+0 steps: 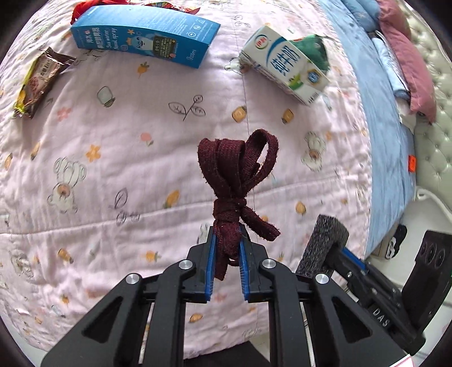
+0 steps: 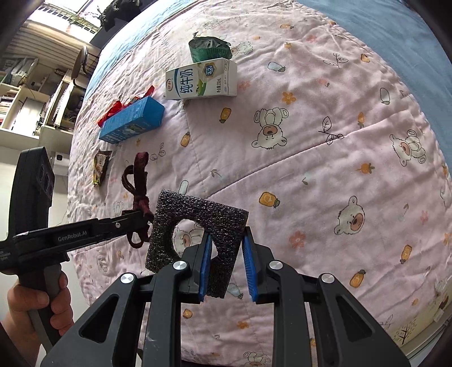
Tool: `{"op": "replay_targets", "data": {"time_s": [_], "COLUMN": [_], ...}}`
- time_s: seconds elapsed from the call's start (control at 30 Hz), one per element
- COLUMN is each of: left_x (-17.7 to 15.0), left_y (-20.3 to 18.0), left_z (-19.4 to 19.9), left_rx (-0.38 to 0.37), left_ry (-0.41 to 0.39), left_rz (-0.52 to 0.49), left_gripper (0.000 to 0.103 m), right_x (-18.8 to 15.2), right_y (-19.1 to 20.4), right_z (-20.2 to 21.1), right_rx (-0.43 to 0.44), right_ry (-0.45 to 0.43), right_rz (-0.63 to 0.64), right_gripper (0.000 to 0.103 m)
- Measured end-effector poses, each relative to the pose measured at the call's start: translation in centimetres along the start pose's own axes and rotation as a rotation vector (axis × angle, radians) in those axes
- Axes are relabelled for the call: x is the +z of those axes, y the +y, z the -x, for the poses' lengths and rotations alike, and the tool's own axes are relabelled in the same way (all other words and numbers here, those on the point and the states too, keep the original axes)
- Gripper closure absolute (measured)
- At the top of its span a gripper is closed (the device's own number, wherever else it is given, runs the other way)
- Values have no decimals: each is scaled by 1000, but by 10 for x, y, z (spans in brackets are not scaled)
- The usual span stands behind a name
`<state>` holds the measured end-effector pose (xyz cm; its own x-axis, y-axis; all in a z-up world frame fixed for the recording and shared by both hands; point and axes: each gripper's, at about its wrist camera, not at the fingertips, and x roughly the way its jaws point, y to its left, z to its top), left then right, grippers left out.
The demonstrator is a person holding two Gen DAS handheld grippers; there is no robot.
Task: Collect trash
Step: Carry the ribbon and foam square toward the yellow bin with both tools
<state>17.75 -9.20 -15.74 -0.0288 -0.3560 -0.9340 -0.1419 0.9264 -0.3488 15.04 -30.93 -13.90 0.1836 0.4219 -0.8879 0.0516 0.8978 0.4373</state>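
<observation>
**Both grips loaded above the bed, drop risk on each**

Bedroom, bed covered by a pink quilt (image 1: 118,169) with a bear and carrot print; a blue sheet (image 1: 375,118) and pillows lie along its far side.

Left wrist view: the left hand-held gripper (image 1: 227,245) is clenched on a knotted maroon fabric strap (image 1: 234,180), held clear of the quilt. The pads pinch only the tail below the knot; the loops and a loose end stand free above the jaws. Risk: the thin, limp strap slides out if swung, or a loop snags on something. Still on the quilt are a blue nasal spray box (image 1: 144,34), a milk carton (image 1: 285,70) with a green crumpled wrapper (image 1: 313,48) touching it, a brown snack packet (image 1: 36,82), and a red wrapper (image 1: 87,7) behind the box. The foam block in the other gripper shows at the lower right.

Right wrist view: the right hand-held gripper (image 2: 227,254) is grasping a black foam block (image 2: 195,228) with a round hole through it. The pads bite one corner only, so most of the block hangs out to the left, tilted. Risk: the soft foam compresses and pivots or pops free. It also sits just beside the left gripper's strap, so the two loads could knock together. A person's hand (image 2: 34,307) holds the left gripper's handle. No bin is in view, so where the trash goes cannot be told.
</observation>
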Motion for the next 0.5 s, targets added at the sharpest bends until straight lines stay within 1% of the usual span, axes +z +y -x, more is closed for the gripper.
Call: {"op": "replay_targets", "data": {"time_s": [0.2, 0.37, 0.5], "left_x": [-49, -89, -120], "left_y": [3, -3, -8], "left_z": [24, 31, 34], "left_rx": [-25, -39, -47], "left_ry": [-14, -7, 9], "left_rz": [-78, -152, -214], "left_gripper": [88, 88, 88], "right_x": [-44, -85, -120], "right_y": [12, 11, 3], "right_z": [27, 49, 64], "right_rx": [5, -4, -13], "right_ry": [-54, -107, -143], "right_rz": [-26, -69, -112], "right_gripper": [81, 81, 81]}}
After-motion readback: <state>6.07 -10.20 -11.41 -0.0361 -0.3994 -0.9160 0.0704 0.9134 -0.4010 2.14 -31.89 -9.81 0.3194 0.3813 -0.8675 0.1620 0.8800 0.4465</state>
